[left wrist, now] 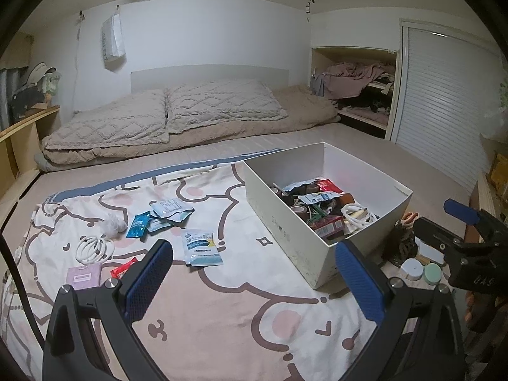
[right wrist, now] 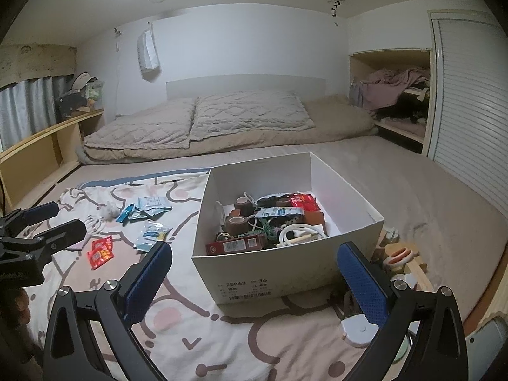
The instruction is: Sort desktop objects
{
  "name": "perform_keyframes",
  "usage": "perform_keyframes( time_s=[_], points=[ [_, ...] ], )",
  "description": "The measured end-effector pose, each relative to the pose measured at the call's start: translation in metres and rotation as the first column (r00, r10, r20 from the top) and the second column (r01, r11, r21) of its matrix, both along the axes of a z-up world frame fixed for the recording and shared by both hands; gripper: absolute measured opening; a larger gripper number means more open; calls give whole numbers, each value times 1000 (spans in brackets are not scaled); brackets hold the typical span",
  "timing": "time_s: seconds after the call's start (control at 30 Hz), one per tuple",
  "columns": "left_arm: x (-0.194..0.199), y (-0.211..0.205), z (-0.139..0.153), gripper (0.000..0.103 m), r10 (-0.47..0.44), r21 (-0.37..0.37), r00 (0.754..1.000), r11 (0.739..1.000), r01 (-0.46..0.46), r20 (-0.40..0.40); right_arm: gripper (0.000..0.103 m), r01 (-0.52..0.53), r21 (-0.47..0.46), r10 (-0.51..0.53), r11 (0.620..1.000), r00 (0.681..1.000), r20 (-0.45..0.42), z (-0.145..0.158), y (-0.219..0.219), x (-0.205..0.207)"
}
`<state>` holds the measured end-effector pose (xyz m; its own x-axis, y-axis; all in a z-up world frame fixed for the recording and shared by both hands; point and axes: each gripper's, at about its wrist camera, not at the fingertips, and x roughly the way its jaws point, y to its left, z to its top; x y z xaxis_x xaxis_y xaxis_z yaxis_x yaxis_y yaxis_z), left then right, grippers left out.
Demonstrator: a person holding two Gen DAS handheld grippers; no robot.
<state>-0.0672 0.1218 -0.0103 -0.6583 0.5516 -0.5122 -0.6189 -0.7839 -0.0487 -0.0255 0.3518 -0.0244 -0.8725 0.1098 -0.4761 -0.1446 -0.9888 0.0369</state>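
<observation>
- Desktop objects lie in two groups on a bed under a cartoon-print blanket (left wrist: 222, 311): some loose on the left, some inside a white box (right wrist: 279, 273) on the right.
- Box contents, right wrist view: brown tape rolls (right wrist: 236, 223), a red carton (right wrist: 236, 246), a red packet (right wrist: 303, 202), a coiled white cable (right wrist: 293, 233), a white-and-blue sachet (right wrist: 279, 212).
- Loose on the blanket, left wrist view: white-and-blue sachet (left wrist: 203, 247) nearest the box; farther left a pile of teal and pale sachets (left wrist: 162, 217), a white fluffy ball (left wrist: 112, 223), a coiled white cable (left wrist: 95, 247), a lilac card (left wrist: 84, 276), a red packet (left wrist: 122, 270) partly hidden behind a finger.
- Left hand-held gripper (left wrist: 254, 282): blue-padded fingers spread wide, nothing between them, held above the near blanket.
- Right hand-held gripper (right wrist: 254, 285): fingers likewise wide apart and empty, facing the near wall of the box.
- Near right of the box, off the blanket edge: small round jars (left wrist: 412, 270) and orange-handled scissors (left wrist: 409, 217).
- Far end: two quilted pillows (left wrist: 165, 117).
</observation>
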Motion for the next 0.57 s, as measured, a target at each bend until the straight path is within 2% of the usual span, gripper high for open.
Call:
perform_keyframes(
  time_s=[0.57],
  points=[
    [0, -3, 1, 103, 5, 14, 1000, 1000, -6, 10, 103, 0, 21, 0, 1000, 1000, 4, 0, -1, 1]
  ],
)
